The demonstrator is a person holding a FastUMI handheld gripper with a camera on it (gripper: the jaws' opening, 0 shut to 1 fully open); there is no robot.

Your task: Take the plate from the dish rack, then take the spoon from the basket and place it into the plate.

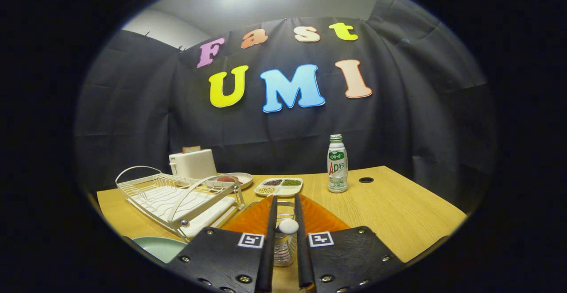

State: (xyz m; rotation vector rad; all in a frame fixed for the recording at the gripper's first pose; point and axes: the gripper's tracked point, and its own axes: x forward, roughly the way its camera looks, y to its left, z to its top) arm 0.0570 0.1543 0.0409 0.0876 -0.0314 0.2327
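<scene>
- The gripper hangs over the near edge of the wooden table, its fingers drawn close together with a narrow gap.
- In that gap sits the white rounded end of the spoon; whether both fingers press on it I cannot tell.
- The spoon stands in a wire basket just below the fingers, on an orange mat.
- The pale green plate lies flat at the table's near left corner, out of the dish rack.
- The white dish rack sits along the left edge, just beside the mat.
- Behind the rack, at the far left corner, stands a white toaster.
- Near the far edge lie a small dish and a divided tray of grains.
- A bottle stands upright to the right of the tray.
</scene>
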